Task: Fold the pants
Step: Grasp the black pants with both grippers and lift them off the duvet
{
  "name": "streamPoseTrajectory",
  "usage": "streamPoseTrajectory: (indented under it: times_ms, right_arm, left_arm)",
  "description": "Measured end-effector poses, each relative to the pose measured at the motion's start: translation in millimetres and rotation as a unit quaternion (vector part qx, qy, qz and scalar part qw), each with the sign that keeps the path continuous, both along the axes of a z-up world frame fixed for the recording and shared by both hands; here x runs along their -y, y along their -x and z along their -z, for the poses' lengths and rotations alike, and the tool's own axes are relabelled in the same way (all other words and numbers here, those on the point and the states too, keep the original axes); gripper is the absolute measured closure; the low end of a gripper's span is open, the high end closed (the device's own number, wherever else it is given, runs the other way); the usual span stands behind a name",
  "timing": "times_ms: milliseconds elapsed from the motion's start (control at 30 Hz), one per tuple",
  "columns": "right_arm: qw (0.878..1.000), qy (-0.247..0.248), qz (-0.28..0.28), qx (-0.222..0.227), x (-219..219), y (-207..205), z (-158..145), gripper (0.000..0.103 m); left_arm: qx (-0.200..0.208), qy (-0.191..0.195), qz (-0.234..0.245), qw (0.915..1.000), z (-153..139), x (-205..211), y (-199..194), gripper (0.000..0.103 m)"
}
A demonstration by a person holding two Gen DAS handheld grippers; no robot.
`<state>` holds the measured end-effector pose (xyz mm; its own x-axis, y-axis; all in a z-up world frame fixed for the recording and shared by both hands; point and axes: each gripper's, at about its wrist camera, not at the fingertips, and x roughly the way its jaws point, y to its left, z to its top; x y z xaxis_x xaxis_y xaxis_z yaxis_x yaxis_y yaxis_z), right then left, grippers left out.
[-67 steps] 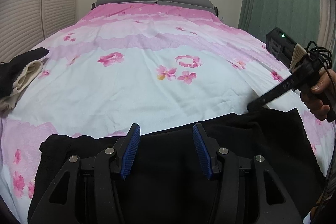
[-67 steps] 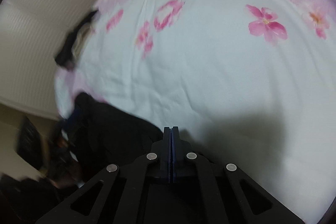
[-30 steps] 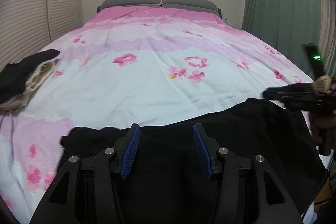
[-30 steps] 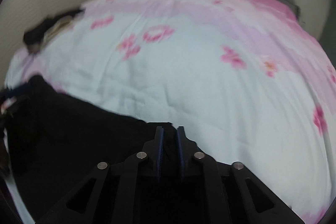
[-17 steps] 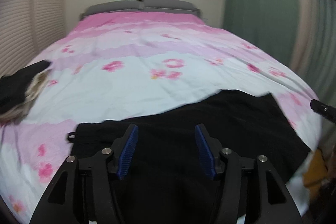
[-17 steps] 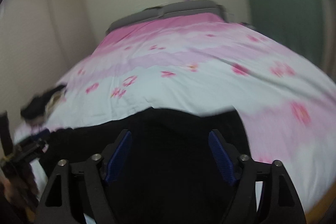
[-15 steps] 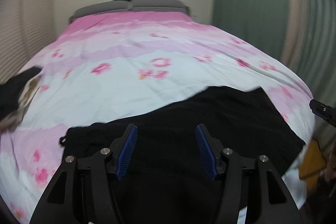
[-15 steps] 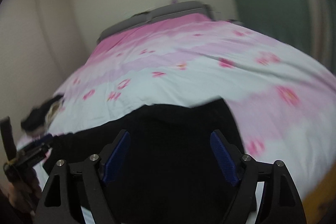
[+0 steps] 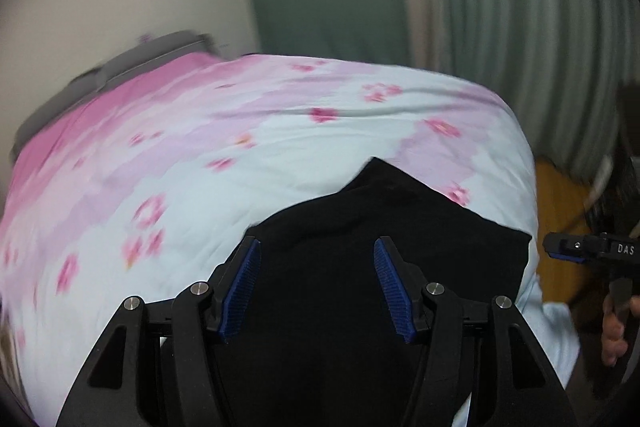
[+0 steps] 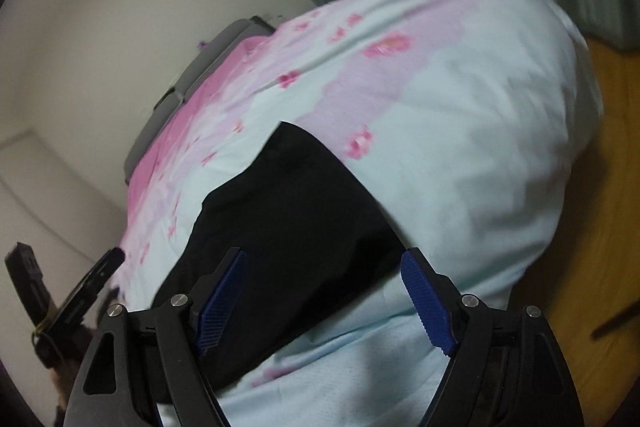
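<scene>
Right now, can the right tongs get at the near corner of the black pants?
Probably yes. The right tongs stand open above the black pants, which lie flat on the bed cover. Nothing blocks the way.

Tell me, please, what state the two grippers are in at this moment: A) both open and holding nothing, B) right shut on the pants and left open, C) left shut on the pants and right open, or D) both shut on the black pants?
A: the left gripper and the right gripper each show blue pads spread wide apart, with the black pants lying flat on the floral bedspread, ungripped.
</scene>
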<state>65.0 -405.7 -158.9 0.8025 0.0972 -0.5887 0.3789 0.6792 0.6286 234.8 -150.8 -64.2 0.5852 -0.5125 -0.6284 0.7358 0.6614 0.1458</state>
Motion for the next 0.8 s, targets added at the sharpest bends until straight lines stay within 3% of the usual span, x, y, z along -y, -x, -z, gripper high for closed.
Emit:
streamPoseTrajectory:
  times_ms: [167, 300, 467, 567, 700, 800]
  right_arm:
    - [0.998, -0.052, 0.026, -0.023, 5.0, -14.3, 27.4, 0.023]
    - [0.994, -0.088, 0.052, -0.033, 9.6, -23.7, 42.6, 0.023]
    - [0.994, -0.082, 0.061, -0.041, 7.5, -34.1, 45.6, 0.023]
    - [0.993, -0.083, 0.061, -0.049, 7.6, -40.6, 49.3, 0.023]
    - [0.993, -0.092, 0.061, -0.050, 9.7, -39.8, 53.2, 0.023]
    - [0.993, -0.095, 0.059, -0.048, 10.3, -40.1, 54.0, 0.024]
  left_arm:
    - [-0.035, -0.041, 0.079, 0.9954, 13.2, 47.5, -48.3, 0.045]
    - [-0.080, -0.075, 0.131, 0.9853, 35.0, 87.1, -93.1, 0.045]
    - [-0.135, -0.100, 0.161, 0.9727, 56.8, 129.8, -144.1, 0.045]
    - [-0.164, -0.123, 0.192, 0.9596, 70.8, 156.1, -159.2, 0.041]
    - [-0.178, -0.184, 0.235, 0.9377, 101.9, 188.9, -161.6, 0.041]
    - [-0.197, -0.179, 0.247, 0.9317, 110.4, 199.7, -162.9, 0.038]
